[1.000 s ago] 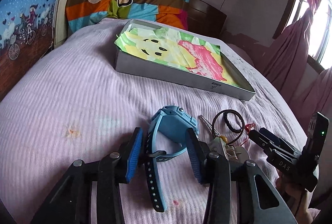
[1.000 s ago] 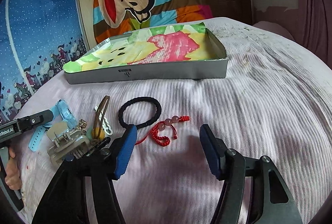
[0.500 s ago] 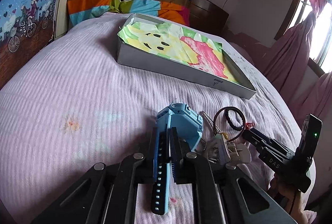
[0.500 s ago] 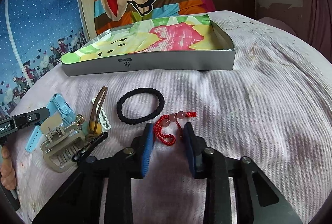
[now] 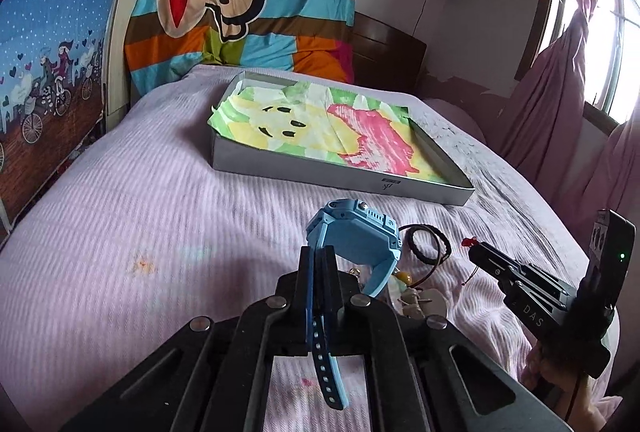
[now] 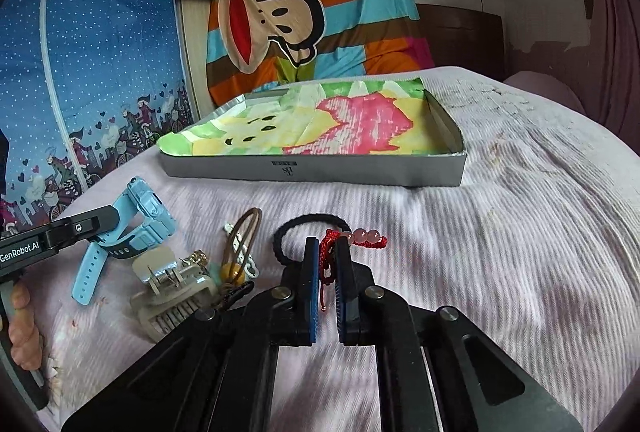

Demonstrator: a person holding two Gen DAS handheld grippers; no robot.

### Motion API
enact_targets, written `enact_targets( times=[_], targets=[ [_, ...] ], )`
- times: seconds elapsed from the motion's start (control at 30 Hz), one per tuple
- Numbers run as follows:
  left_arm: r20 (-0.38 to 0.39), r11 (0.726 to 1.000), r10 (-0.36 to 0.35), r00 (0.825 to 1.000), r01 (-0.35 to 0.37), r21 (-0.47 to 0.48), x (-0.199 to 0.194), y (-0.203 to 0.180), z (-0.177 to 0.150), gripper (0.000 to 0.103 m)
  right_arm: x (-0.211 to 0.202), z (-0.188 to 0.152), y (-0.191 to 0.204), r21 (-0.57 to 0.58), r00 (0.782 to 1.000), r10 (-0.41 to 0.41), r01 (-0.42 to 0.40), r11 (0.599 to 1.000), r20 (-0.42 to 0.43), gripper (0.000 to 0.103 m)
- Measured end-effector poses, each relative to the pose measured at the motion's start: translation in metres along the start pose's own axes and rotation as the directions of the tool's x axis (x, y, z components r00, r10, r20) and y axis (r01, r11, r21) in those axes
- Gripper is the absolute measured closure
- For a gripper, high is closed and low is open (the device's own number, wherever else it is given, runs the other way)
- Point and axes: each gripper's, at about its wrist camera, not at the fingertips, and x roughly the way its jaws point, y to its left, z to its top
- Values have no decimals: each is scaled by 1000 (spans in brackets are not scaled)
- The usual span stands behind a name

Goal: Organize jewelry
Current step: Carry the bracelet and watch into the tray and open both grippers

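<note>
My left gripper [image 5: 319,260] is shut on the strap of a light blue watch [image 5: 356,232], lifted off the pink bedspread; the same watch [image 6: 146,220] shows at the left of the right wrist view. My right gripper [image 6: 327,252] is shut on a red cord bracelet [image 6: 329,252] with pink beads [image 6: 365,234], raised slightly over the bed. A black hair tie [image 6: 308,222] lies just beyond it. The shallow grey box [image 6: 360,174] lined with colourful paper sits farther back on the bed.
On the bedspread between the grippers lie a beige claw clip [image 6: 172,288], a brown snap clip [image 6: 244,232] and small trinkets. A hand [image 6: 22,328] holds the left gripper's handle. A striped monkey pillow [image 5: 240,0] leans at the headboard; pink curtains [image 5: 560,92] hang right.
Both grippers went from open to shut: the left one closed on the blue watch strap and lifted it, the right one closed on the red cord bracelet and raised it slightly.
</note>
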Motion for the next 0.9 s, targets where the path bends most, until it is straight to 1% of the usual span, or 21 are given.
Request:
enact_targets(
  times=[0.1, 0.2, 0.27, 0.37, 0.43, 0.5, 0.63, 0.77, 0.9],
  targets=[
    [15, 1000, -9, 1000, 9, -9, -3, -3, 12, 100, -5, 9, 4, -29, 999, 16, -15, 999, 36, 96],
    [24, 999, -30, 999, 30, -39, 4, -4, 31, 100, -5, 22, 3, -23, 996, 43, -41, 999, 72, 96],
    [33, 997, -36, 999, 38, -67, 10, -2, 45, 99, -3, 36, 2, -24, 993, 65, -63, 998, 100, 96],
    [59, 996, -26, 998, 31, -86, 20, -1, 63, 99, 1, 57, 2, -40, 985, 101, -97, 995, 138, 96],
    [73, 993, -29, 997, 37, -111, 29, 1, 76, 99, 8, 69, 2, -42, 980, 125, -120, 992, 152, 96],
    [87, 992, -13, 996, 24, -120, 42, 2, 89, 99, 22, 80, 0, -38, 979, 144, -140, 989, 145, 96],
    [79, 991, 13, 997, -3, -131, 70, 4, 104, 99, 52, 89, -5, -21, 980, 157, -156, 988, 123, 96],
    [34, 987, 35, 999, -29, -160, 103, 9, 112, 99, 85, 89, -11, 9, 984, 159, -160, 987, 82, 96],
    [-20, 985, 51, 999, -54, -167, 128, 12, 114, 99, 110, 78, -19, 38, 988, 151, -153, 988, 34, 96]
  ],
)
